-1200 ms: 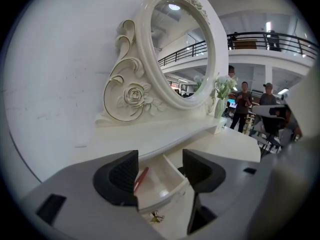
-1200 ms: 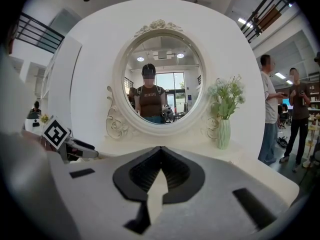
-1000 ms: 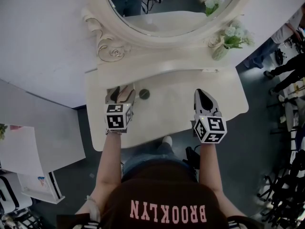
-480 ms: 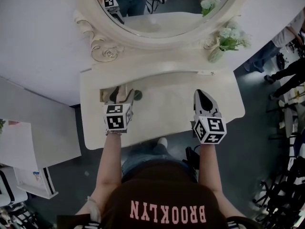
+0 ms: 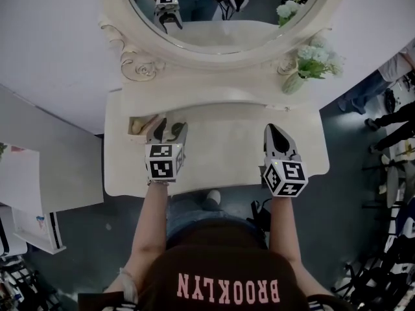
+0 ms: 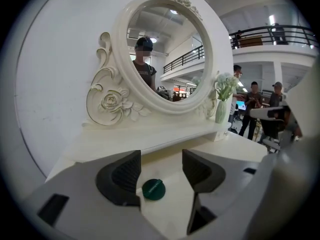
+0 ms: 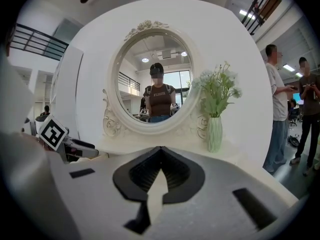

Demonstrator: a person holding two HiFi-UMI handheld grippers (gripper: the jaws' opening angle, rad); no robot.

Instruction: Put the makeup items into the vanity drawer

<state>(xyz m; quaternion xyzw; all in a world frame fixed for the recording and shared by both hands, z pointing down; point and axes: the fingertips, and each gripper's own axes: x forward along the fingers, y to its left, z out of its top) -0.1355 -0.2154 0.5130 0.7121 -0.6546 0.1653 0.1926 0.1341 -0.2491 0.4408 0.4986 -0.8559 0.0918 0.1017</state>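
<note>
One green compact [image 6: 153, 189], probably light, hard and slick: pinch its rim. Left gripper [image 6: 159, 166] fingers spread; right gripper [image 7: 160, 154] fingers clenched, empty.

Brown shirt [image 5: 227, 264] lettered pink; grey left tongs [image 5: 170, 127], grey right tongs [image 5: 273, 127].

Vanity top [image 5: 227, 141]: cream painted finish, smooth, satin sheen on my feed. Mirror frame [image 6: 107, 101]: carved relief, glossy cream, faint gilt edging. Green disc [image 6: 153, 189]: dark, smooth, looks plastic to me. Left gripper [image 6: 161, 166], right gripper [image 7: 161, 156]: light grey matt shells; pads [image 6: 125, 176] black, ribbed, matt. Vase [image 7: 214, 134]: pale green, fluted, slight gloss.
</note>
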